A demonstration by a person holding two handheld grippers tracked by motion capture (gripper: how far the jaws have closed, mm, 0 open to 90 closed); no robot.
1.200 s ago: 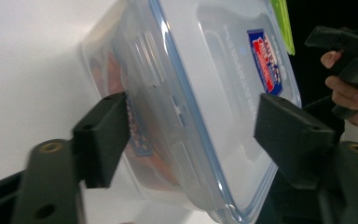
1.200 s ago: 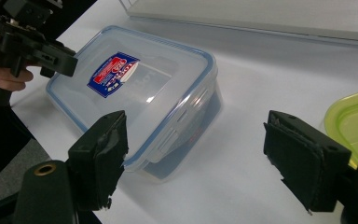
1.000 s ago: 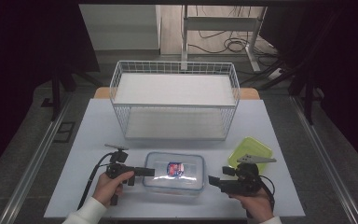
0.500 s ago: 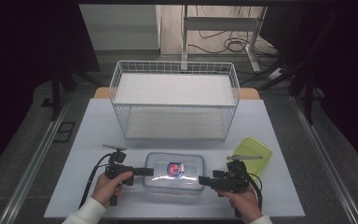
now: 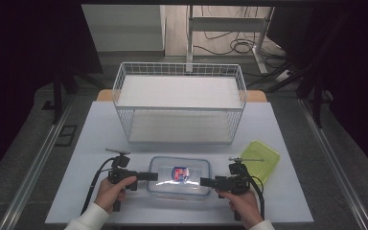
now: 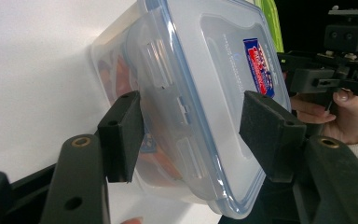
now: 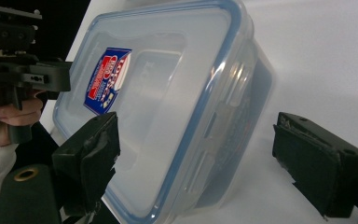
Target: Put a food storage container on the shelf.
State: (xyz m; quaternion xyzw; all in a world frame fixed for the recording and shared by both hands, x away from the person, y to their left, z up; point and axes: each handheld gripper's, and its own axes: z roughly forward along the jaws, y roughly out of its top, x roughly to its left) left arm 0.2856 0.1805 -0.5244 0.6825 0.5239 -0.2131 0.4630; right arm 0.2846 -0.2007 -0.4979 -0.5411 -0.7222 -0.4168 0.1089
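A clear lidded container (image 5: 179, 175) with a blue seal and a red-and-blue sticker lies at the table's front centre. My left gripper (image 5: 154, 176) points at its left end. In the left gripper view the container (image 6: 205, 93) reaches deep between the jaws of that gripper (image 6: 191, 130): one pad sits by the wall, and a strip of lid shows before the other pad. My right gripper (image 5: 203, 182) is at the right end. Its jaws have just been opening and now stand wide, and the gripper (image 7: 196, 158) has the container's end (image 7: 168, 93) between them, one pad well clear of it.
A white wire basket (image 5: 179, 109) stands across the back of the table (image 5: 100, 143). A yellow-green lid (image 5: 261, 158) lies flat just right of the container, behind my right hand. Both cables trail toward the front edge.
My right gripper has come left and down from beside the green lid to the container's right end. The left gripper and the container have stayed put.
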